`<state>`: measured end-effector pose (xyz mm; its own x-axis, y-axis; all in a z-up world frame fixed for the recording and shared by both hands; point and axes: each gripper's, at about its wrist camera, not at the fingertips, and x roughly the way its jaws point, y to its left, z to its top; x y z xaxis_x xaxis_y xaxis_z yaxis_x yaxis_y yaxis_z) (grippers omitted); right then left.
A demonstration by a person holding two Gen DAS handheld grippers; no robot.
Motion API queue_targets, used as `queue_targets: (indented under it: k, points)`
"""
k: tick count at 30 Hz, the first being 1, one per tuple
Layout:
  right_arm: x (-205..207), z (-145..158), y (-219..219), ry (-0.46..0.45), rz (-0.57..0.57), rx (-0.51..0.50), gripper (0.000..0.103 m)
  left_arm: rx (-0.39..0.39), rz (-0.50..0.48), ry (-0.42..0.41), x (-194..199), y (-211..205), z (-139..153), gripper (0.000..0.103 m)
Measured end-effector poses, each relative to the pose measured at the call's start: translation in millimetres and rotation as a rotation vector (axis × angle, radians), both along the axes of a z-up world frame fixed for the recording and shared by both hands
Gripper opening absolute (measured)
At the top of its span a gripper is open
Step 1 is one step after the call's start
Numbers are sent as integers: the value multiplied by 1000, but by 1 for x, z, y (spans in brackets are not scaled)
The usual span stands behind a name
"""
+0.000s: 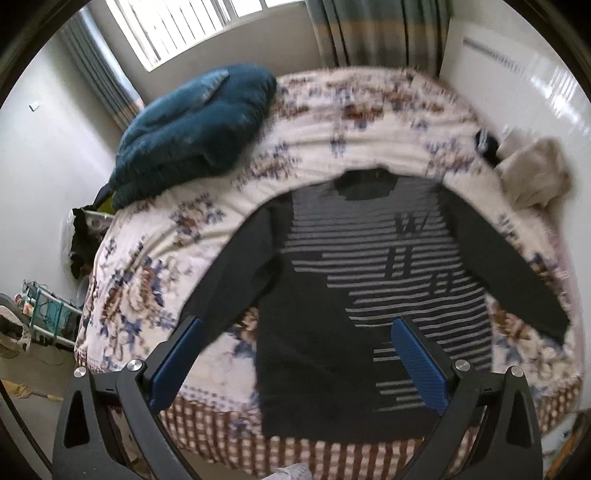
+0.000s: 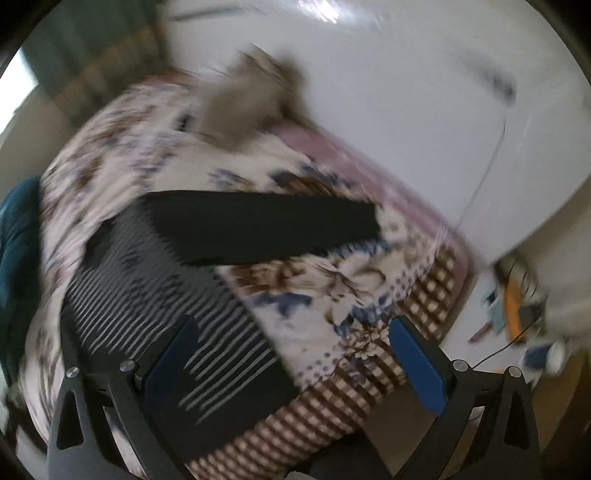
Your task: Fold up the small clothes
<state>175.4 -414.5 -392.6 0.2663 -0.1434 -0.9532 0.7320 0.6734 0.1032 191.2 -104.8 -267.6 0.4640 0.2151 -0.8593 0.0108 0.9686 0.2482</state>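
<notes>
Left gripper spread wide, holding nothing, hovering above the striped sweater, which lies flat on the floral bed straight ahead, sleeves out. Dark letters on its chest, too blurred to read. Right gripper also spread wide and unloaded, the sweater ahead to its left.

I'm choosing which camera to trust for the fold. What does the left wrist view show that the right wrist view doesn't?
Only the left wrist view: the sweater's collar, both sleeves spread, the window.
Only the right wrist view: floor clutter past the bed's corner.
Both: the striped sweater flat on the floral bedspread, the tan garment, open grippers holding nothing.
</notes>
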Motion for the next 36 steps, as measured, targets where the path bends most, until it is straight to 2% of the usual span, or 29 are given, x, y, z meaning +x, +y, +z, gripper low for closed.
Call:
queue_targets:
  k: [3, 4, 7, 8, 10, 14, 15, 17, 19, 21, 22, 24, 28, 30, 34, 36]
  points:
    - [9, -80, -54, 61, -88, 74, 103, 12, 36, 81, 30, -23, -67, 103]
    - [12, -109, -74, 71, -123, 103, 103, 19, 43, 104, 33, -25, -80, 103]
    - [17, -176, -124, 86, -234, 179, 103, 22, 76, 216, 57, -42, -147, 103]
    - [17, -201, -143, 78, -293, 209, 101, 22, 85, 234, 62, -44, -161, 103]
    - [16, -230, -165, 67, -369, 257, 101, 17, 98, 262, 73, -50, -188, 103]
    - [16, -290, -203, 7, -521, 378, 88, 21, 109, 285, 93, -56, -233, 103]
    - [17, -302, -211, -22, -550, 394, 87, 28, 109, 284, 97, -59, -241, 103]
    - [21, -311, -217, -59, -582, 374, 87, 25, 104, 281, 104, -56, -250, 103]
    - [23, -312, -214, -75, -610, 326, 78, 22, 104, 260, 109, -51, -254, 103]
    - [22, -308, -205, -57, -636, 271, 47, 11, 106, 251, 113, -45, -256, 103]
    - [22, -305, -199, -39, -636, 233, 39, 5, 111, 249, 113, -40, -256, 103]
    - [20, -299, -188, -44, -622, 184, 12, -17, 120, 251, 115, -31, -257, 103]
    - [22, -286, -172, -120, -613, 211, 14, -32, 116, 237, 115, -10, -255, 103]
    - [24, -289, -173, -124, -608, 241, 46, -23, 115, 236, 117, -3, -256, 103]
    - [36, -319, -195, -180, -685, 366, 49, -39, 146, 257, 120, 16, -263, 103]
    - [42, -327, -200, -199, -706, 369, 50, -47, 158, 259, 120, 22, -265, 103]
